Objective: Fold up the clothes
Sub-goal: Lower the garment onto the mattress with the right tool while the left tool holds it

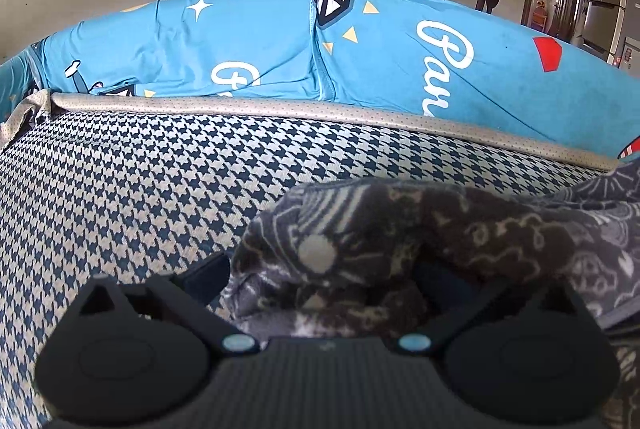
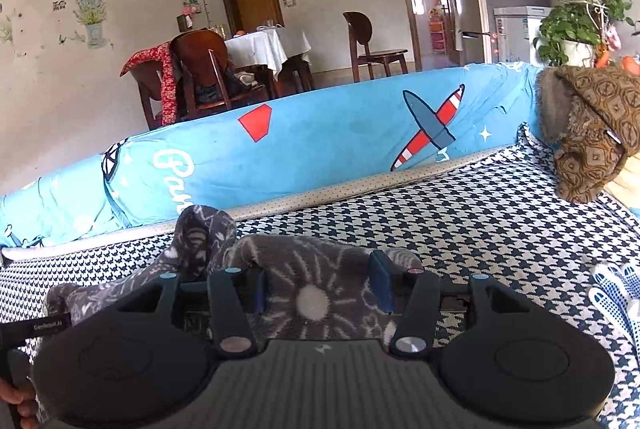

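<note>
1. Houndstooth seat cover (image 2: 500, 213) was the work surface, a blue printed backrest cover (image 2: 312, 145) behind it, dining room further back.
2. Nearest: left gripper (image 1: 320, 289) sat buried in the grey patterned fleece garment (image 1: 420, 229). Fabric draped over and between the fingers; right finger hidden, so I could not tell if the tongs were pinched or spread.
3. Right gripper (image 2: 320, 293) had its tongs spread wide, with the garment (image 2: 308, 293) lying loose in the gap, blue pads (image 2: 380, 281) either side, not clamped.
4. Garment sat on the near part of the seat, short of the back edge trim. Looked thick, fuzzy, soft; bunched with a raised hump, not flattened.
5. Judged step: grabbing an edge, fold not yet started. Next move likely needs the right tongs to close on a single layer, then lift and spread the piece flat.
6. Further right: brown patterned garment (image 2: 592, 133) heaped at the seat's far right corner, white dotted gloves (image 2: 616, 293) at the right edge.
</note>
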{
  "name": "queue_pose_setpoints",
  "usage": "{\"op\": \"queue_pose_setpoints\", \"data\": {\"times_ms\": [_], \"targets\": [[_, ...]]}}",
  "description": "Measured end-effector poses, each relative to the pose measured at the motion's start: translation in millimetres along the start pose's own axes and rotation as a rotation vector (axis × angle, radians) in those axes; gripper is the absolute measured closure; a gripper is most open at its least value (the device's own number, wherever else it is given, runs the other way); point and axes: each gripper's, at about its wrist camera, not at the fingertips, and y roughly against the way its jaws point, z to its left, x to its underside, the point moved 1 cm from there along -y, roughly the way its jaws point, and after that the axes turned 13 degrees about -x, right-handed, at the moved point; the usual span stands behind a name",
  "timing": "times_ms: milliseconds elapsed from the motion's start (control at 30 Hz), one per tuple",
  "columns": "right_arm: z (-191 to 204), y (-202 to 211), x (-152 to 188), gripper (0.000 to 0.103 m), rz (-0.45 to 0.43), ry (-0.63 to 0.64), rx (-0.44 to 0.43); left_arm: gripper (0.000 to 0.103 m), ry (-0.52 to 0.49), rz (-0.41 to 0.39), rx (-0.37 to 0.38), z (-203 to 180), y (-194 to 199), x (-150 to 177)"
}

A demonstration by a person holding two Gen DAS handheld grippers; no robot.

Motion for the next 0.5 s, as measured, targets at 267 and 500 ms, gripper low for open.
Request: {"op": "queue_pose_setpoints", "data": {"times_ms": [267,500], "targets": [[0.1,-12.6,14.0,0.028,0.127,0.053,-0.030,0.000,-0.042,-0.017,0.012,-7.3,-15.6,-15.7],[12.3,-11.7,12.2,0.026,0.055,-0.030,-0.274,0.000,-0.028,-0.001,0.025,-8.1,-23.8,-16.2]]}}
